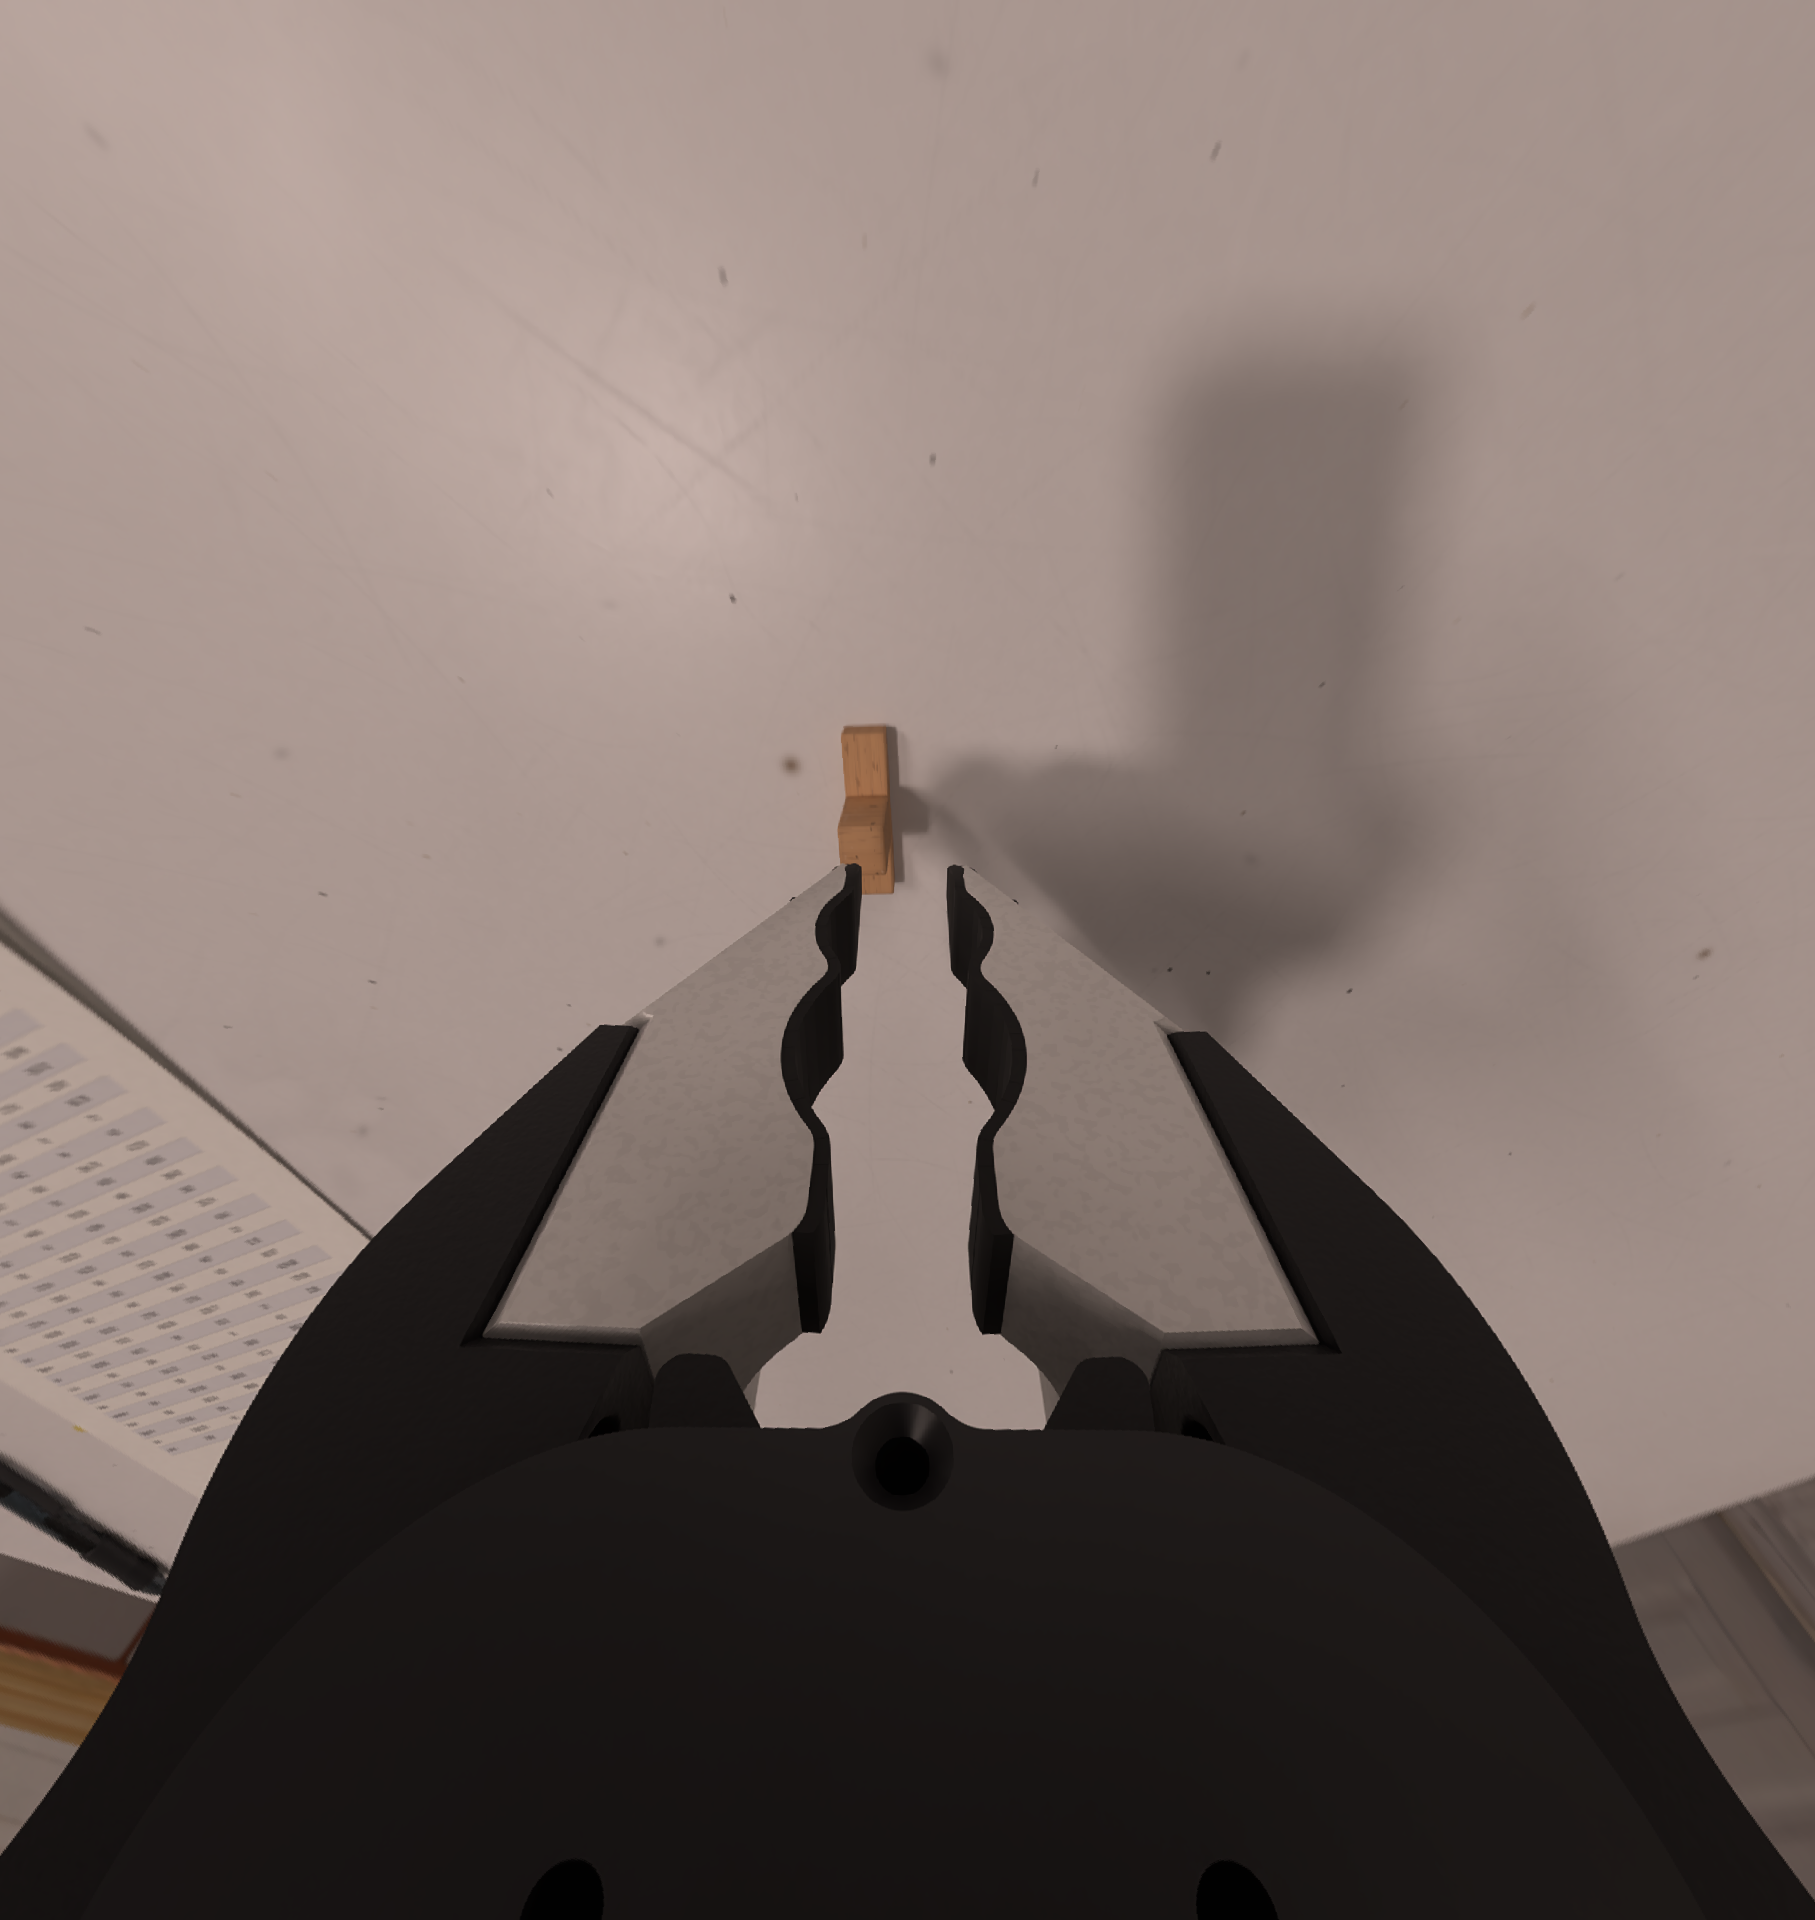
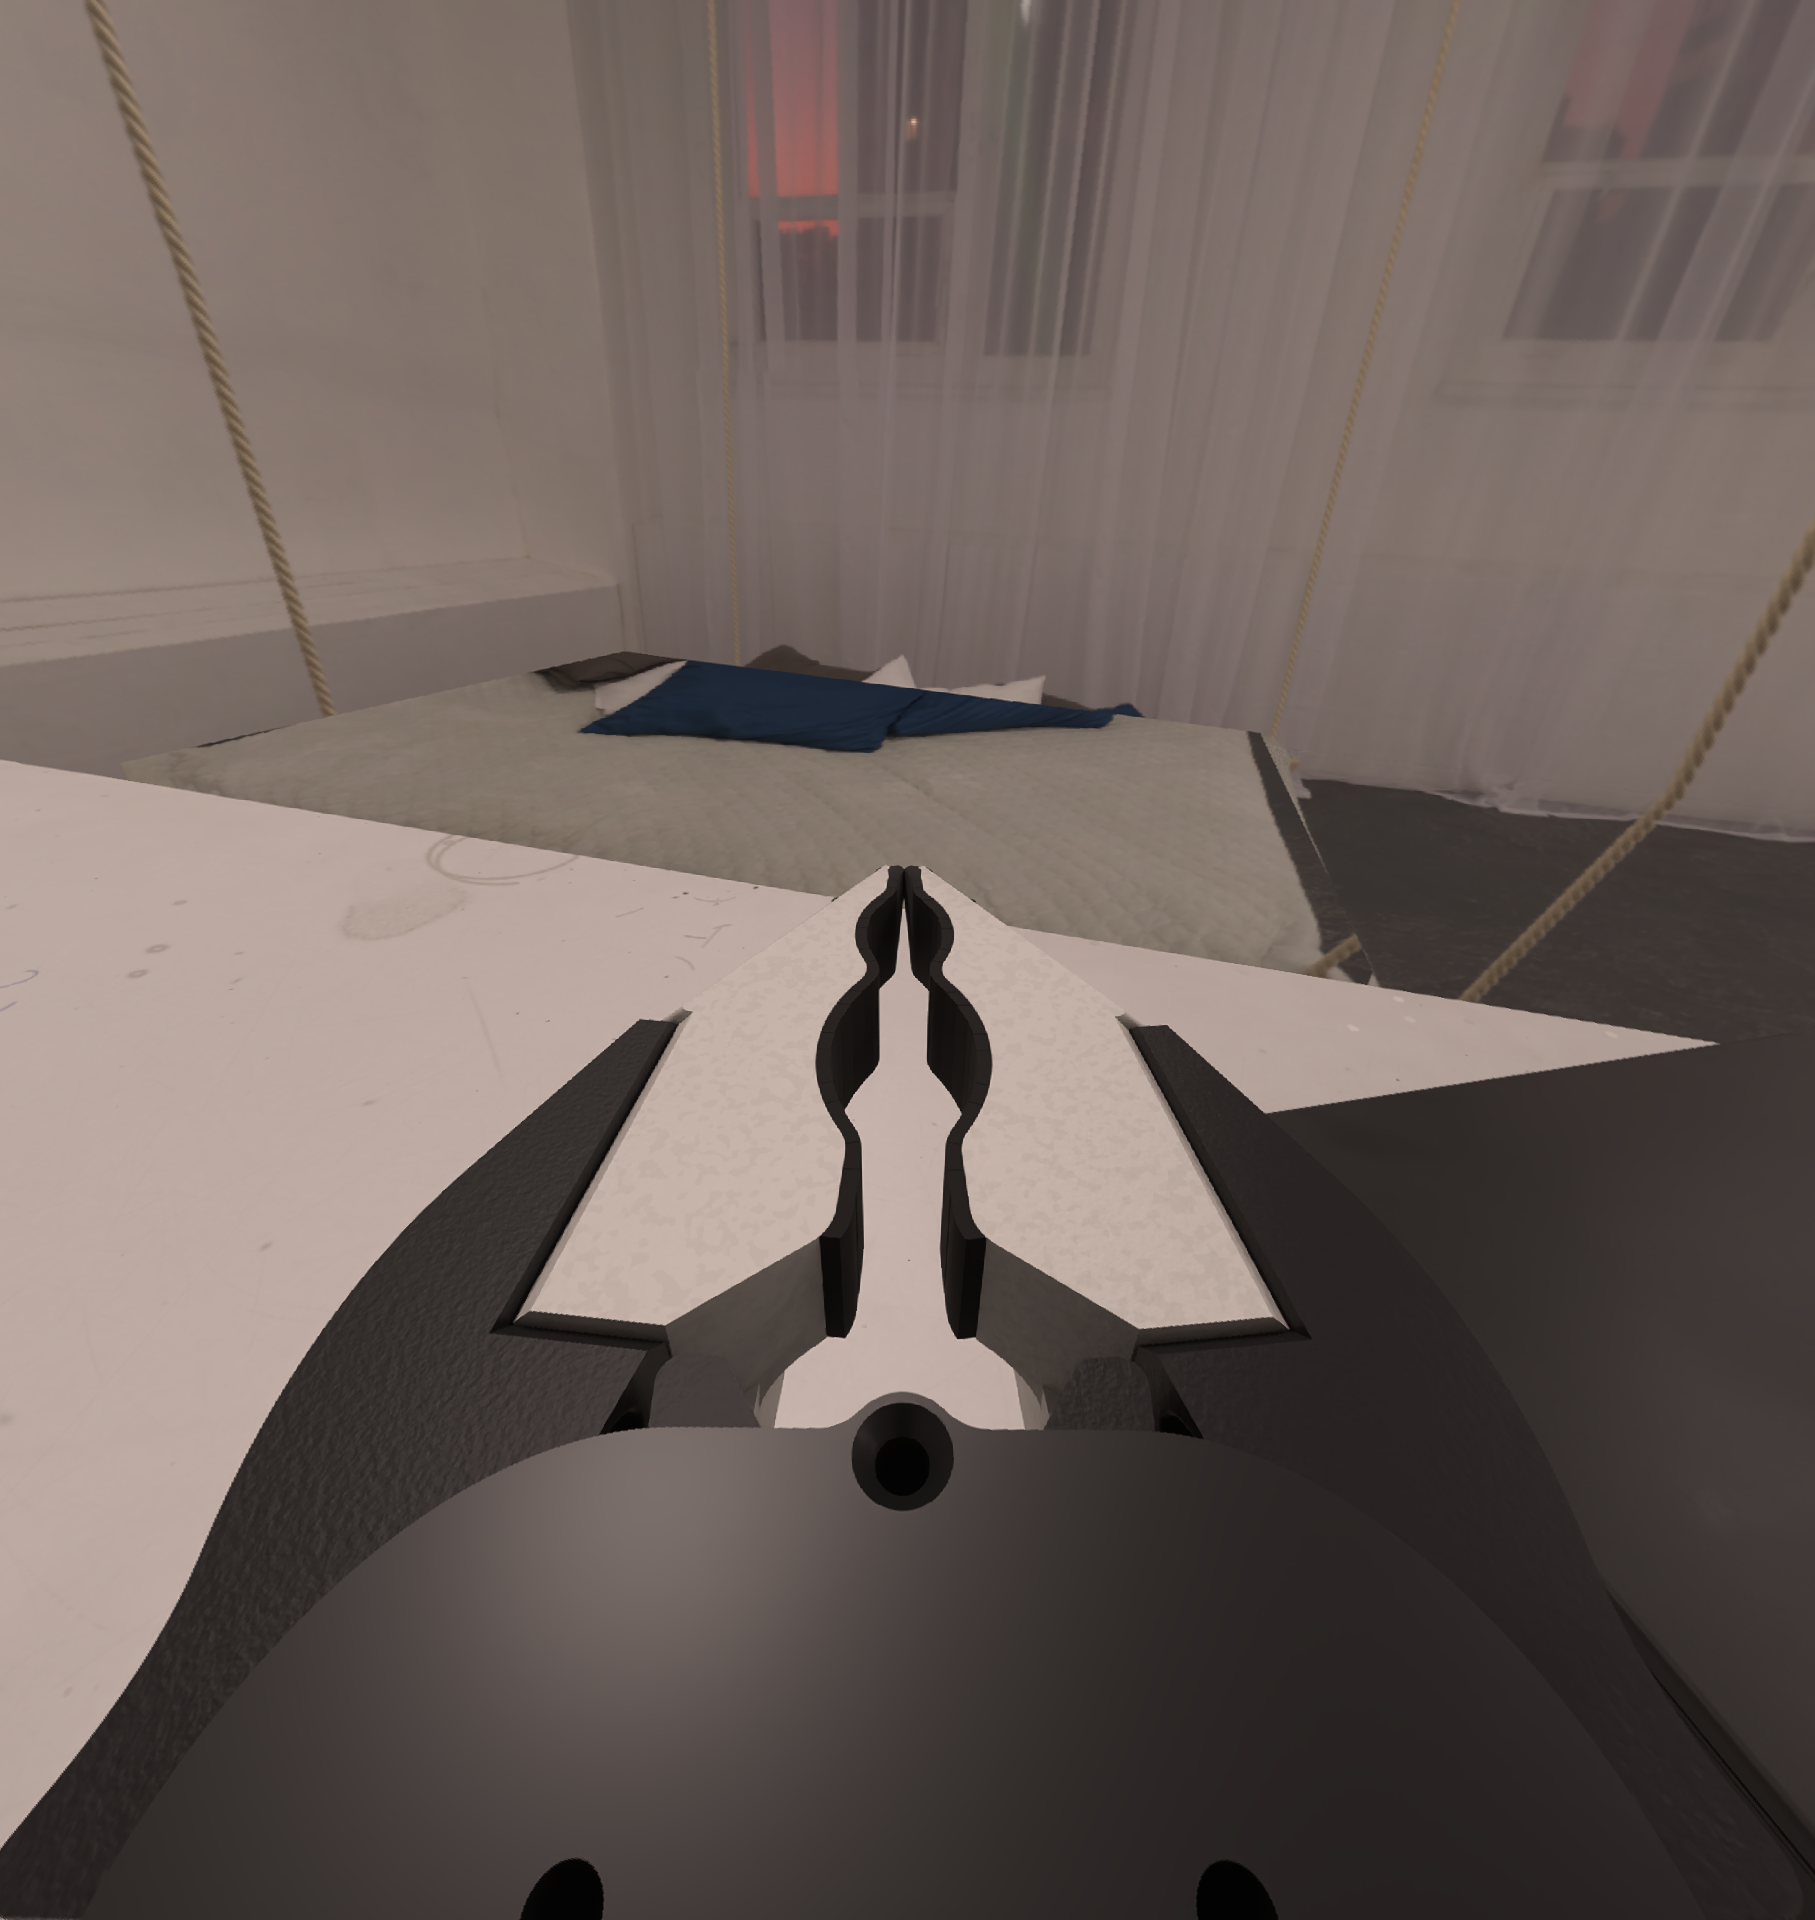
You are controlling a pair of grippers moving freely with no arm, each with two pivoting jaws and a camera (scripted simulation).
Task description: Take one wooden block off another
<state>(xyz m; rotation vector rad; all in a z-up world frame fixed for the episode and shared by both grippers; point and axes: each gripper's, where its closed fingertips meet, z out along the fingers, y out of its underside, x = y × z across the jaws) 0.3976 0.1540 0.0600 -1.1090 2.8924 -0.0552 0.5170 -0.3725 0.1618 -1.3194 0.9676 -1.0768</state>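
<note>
Black housing fills the lower part of the left wrist view, and from it the left tongs (image 1: pixel 901 878) reach forward with their two grey-faced fingers (image 1: pixel 737 1101) standing apart, a clear strip of pale tabletop (image 1: pixel 467 468) showing along the whole gap between the wavy dark pads. Just past the tip of the left-hand finger sit the two wooden blocks: the upper block (image 1: pixel 865 831), small and nearly cubic, rests on the near part of the lower block (image 1: pixel 868 764), a longer light-tan piece that runs away from the camera; the near end of the pair is partly hidden behind that fingertip, slightly left of the gap's centre line, and I cannot tell whether the finger touches it. Nothing lies between the pads. To the lower left a printed sheet (image 1: pixel 82 1195) covered in rows of small marks lies on the tabletop, a dark pen-like object (image 1: pixel 41 1517) near its lower edge. A large soft shadow (image 1: pixel 1246 644) falls across the surface to the right of the blocks. In the right wrist view the right tongs (image 2: pixel 903 871) are together, tips meeting with nothing held, above the white tabletop's far edge (image 2: pixel 259 987). Beyond lies a low grey mattress (image 2: pixel 778 831) hung on ropes (image 2: pixel 207 395), a blue blanket (image 2: pixel 809 717) on it, then sheer curtains (image 2: pixel 1090 364).
</note>
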